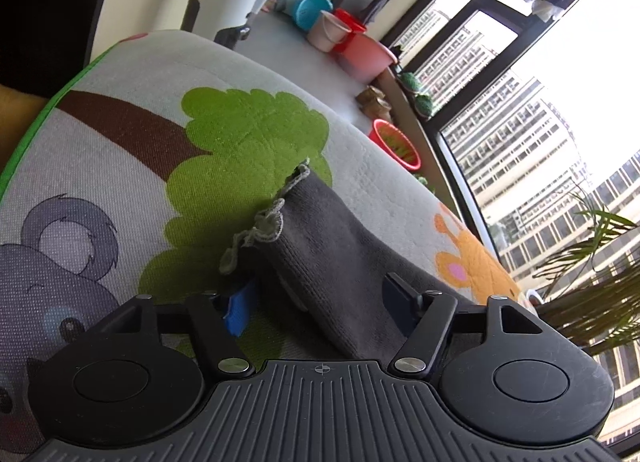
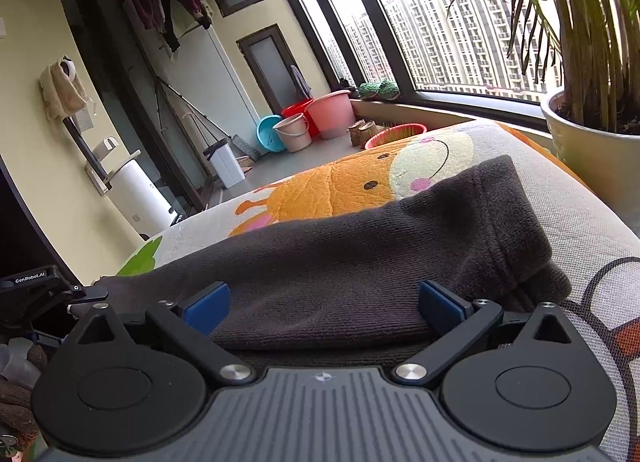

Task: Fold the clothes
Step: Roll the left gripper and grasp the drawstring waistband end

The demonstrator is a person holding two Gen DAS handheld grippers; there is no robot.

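Cloth is what both grippers face: a dark grey knit garment (image 2: 360,246), already doubled into a long, narrow band, lies on the cartoon-printed play mat (image 1: 120,166) directly ahead of each tool. From the right gripper (image 2: 324,302) the band runs crosswise, its long axis stretching from beyond the near-left pad to a cuffed, hemmed end (image 2: 532,254) just past the right pad; the jaws stand wide apart, released, with the fabric bulging between the blue pads but neither pad visibly pressing it. From the left gripper (image 1: 320,294) the same garment (image 1: 320,246) runs lengthwise away from the tool, ending in a ribbed edge with a loose pale drawcord (image 1: 256,234) ahead and slightly to the left. Its jaws are partly closed; cloth sits between them, and the blue pad on the left side looks clear of it, so the gripper is judged not yet clamped. Judging from this, the left gripper lines up with the band's length while the right sits square to its side, near the cuffed end. A next fold would likely bring one end over the other along that long axis, and the right gripper seems nearer to the cuff.
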